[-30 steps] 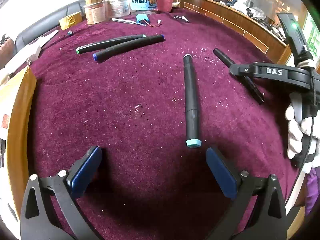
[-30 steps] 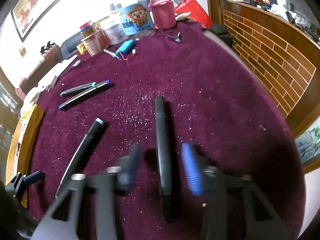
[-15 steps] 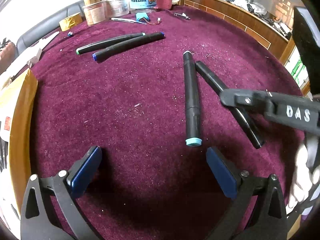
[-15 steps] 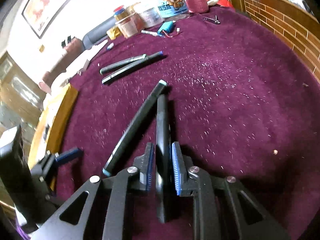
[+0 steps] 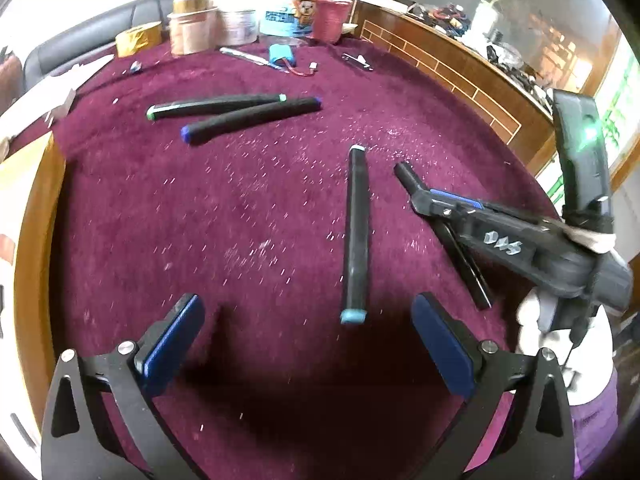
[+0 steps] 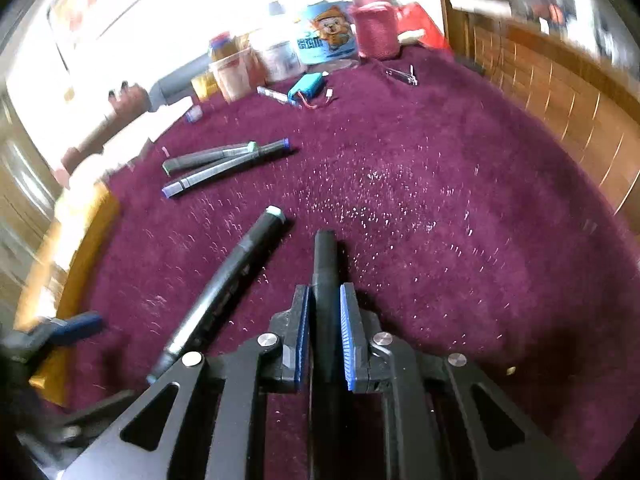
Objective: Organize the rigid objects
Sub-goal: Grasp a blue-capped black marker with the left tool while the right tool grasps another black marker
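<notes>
- Looking along the left gripper (image 5: 308, 344), its blue pads stand wide apart and hold nothing; a teal-capped marker (image 5: 355, 232) lies on the cloth just beyond them, pointing away.
- Right of that marker, the right gripper (image 5: 430, 204) is clamped on a plain black marker (image 5: 464, 260), with a white-gloved hand (image 5: 540, 320) on the handle.
- Two more markers, a green-capped marker (image 5: 216, 106) and a blue-capped marker (image 5: 252, 118), lie side by side far left, touching at their right ends; I judge that pair to be the tidy row.
- From the right wrist view, the right gripper's pads (image 6: 346, 332) press both sides of the black marker's barrel, which runs straight out ahead between them.
- The step in hand looks like the pick-up of this marker; the next move probably calls for lifting it clear of the teal-capped one near its left and carrying it toward the far pair.
- The surface is a maroon velvet tablecloth (image 6: 460, 240) flecked with lint; tape rolls, tubs, a bear-printed tin (image 6: 326, 40) and a blue battery pack (image 6: 306, 86) crowd the far edge, and wood panelling lines the right.
</notes>
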`<state>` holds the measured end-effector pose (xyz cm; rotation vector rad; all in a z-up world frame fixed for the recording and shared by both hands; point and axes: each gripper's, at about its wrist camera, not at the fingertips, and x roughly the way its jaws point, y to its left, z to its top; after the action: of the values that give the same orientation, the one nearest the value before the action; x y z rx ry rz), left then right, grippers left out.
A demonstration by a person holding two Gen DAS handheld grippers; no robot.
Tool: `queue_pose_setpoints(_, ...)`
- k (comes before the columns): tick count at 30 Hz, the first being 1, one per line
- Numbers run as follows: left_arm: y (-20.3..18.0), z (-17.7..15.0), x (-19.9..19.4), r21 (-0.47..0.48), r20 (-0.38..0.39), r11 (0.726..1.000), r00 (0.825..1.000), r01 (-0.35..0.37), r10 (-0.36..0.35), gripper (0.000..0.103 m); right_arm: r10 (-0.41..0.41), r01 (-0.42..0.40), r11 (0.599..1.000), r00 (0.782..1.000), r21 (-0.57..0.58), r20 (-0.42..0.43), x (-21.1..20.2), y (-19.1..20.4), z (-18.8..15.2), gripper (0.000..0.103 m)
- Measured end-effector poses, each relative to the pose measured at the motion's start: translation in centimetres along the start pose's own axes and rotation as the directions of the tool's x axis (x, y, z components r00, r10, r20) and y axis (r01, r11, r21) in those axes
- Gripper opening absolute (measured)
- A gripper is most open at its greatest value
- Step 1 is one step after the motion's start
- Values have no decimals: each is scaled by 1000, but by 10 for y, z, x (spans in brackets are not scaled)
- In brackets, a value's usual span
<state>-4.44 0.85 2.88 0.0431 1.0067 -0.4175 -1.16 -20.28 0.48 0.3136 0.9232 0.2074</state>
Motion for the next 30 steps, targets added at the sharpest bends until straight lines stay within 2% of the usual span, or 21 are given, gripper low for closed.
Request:
queue_pose_setpoints(2,-9,8,8,29,3,999,1000,-14,14,103,82,-82,993,997,81,12,-1,-18,1,12)
queue_pose_setpoints(8,-32,29,39,97,-7,994,998,-57,58,103,85,-87,991,996,100,21,1,-22,2,12)
queue_pose_setpoints(11,-36,39,51,128,6,984,992,-123,123,101,88,-90,991,996,101,22,2,-21,1,12)
queue_pose_setpoints(13,-33,43,59,148,8,975,986,-165,166,94,94,-96,990,995,102,23,-1,-22,-1,14)
queue_pose_setpoints(14,-30,44,60,149,9,976,988,-156,156,81,98,-100,990,995,102,24,-1,-22,-1,14)
queue_pose_setpoints(15,-25,43,59,130,10,983,992,-130,130,78,99,-101,990,995,103,24,-1,-22,-1,14)
queue_pose_setpoints(17,-19,42,54,113,13,987,993,-115,114,52,102,-104,989,994,104,24,0,-23,-1,14)
queue_pose_setpoints(19,-18,40,49,122,8,987,994,-106,106,47,105,-107,989,994,104,24,0,-23,-1,15)
queue_pose_setpoints(22,-20,40,50,128,-2,985,993,-115,117,47,105,-107,989,994,104,24,0,-23,-1,15)
queue_pose_setpoints(23,-23,41,51,131,-1,984,992,-123,124,51,105,-106,989,994,104,24,0,-22,-1,15)
queue_pose_setpoints(24,-25,42,52,130,1,983,992,-127,128,55,104,-106,989,994,104,24,0,-22,-1,15)
queue_pose_setpoints(26,-28,43,56,125,8,984,992,-128,128,73,104,-106,989,994,104,24,0,-22,-1,15)
queue_pose_setpoints(28,-27,43,60,126,16,988,996,-89,88,79,105,-107,989,994,104,24,0,-22,-1,15)
queue_pose_setpoints(30,-30,40,59,146,26,985,996,-88,86,72,104,-106,989,994,103,24,0,-22,-1,15)
